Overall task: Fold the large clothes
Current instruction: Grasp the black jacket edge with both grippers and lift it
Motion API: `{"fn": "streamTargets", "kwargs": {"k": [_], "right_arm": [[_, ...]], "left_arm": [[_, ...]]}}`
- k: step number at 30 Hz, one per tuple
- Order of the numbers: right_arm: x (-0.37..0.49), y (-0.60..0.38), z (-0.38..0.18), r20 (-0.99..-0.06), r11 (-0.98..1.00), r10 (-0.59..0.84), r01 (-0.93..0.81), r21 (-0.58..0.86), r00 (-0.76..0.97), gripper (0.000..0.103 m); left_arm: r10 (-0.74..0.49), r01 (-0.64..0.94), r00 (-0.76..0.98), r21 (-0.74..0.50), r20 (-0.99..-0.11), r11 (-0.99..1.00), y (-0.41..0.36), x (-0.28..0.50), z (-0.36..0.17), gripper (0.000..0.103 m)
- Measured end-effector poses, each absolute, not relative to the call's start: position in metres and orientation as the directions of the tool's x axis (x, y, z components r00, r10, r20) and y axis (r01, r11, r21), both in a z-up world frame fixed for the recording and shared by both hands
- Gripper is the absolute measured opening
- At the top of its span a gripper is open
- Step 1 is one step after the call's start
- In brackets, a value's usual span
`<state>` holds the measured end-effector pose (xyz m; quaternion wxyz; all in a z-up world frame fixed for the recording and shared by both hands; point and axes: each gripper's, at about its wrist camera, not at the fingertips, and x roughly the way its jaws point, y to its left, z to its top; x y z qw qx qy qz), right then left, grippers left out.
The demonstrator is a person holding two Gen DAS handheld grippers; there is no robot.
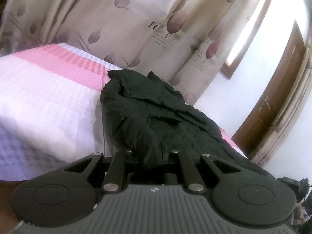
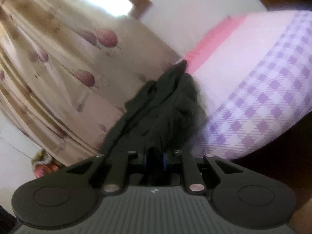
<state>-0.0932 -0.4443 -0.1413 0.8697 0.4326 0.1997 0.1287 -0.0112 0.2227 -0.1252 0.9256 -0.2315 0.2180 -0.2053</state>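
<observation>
Two hand-held grippers pinch the same dark garment [image 1: 156, 113]. The left hand-held gripper [image 1: 151, 157] is closed narrowly on a bunched fold of it. The right hand-held gripper [image 2: 155, 156] is likewise clamped on gathered cloth, blue pads [image 2: 164, 159] showing at the pinch. The garment lies crumpled on the bed [image 1: 48, 101], near its far edge, its long axis running away from both cameras toward the curtain [image 1: 120, 25]. The bed's cover is pink, white and purple checked. Behind it the tulip-print curtain hangs close. A window [image 1: 247, 33] and a brown door [image 1: 276, 89] stand to the right. The right view is blurred.
</observation>
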Motion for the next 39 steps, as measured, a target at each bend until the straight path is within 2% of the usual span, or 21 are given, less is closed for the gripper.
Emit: {"fn": "streamTargets", "kwargs": {"k": [7,19,39], "right_arm": [[-0.086,-0.446,-0.121,-0.175,0.563,0.405,-0.094,0.821,0.897,0.014],[-0.065,-0.443,-0.085,-0.146,0.589,0.404,-0.135,0.797,0.903,0.014],[0.0,-0.457,-0.039,-0.083,0.593,0.401,-0.189,0.783,0.912,0.014]], "left_arm": [[-0.46,0.282,0.848,-0.511,-0.264,0.812,0.22,-0.009,-0.11,0.013],[-0.439,0.296,0.877,-0.5,-0.197,0.814,0.206,0.002,-0.068,0.013],[-0.394,0.278,0.907,-0.488,-0.151,0.828,0.197,0.052,-0.017,0.013]]}}
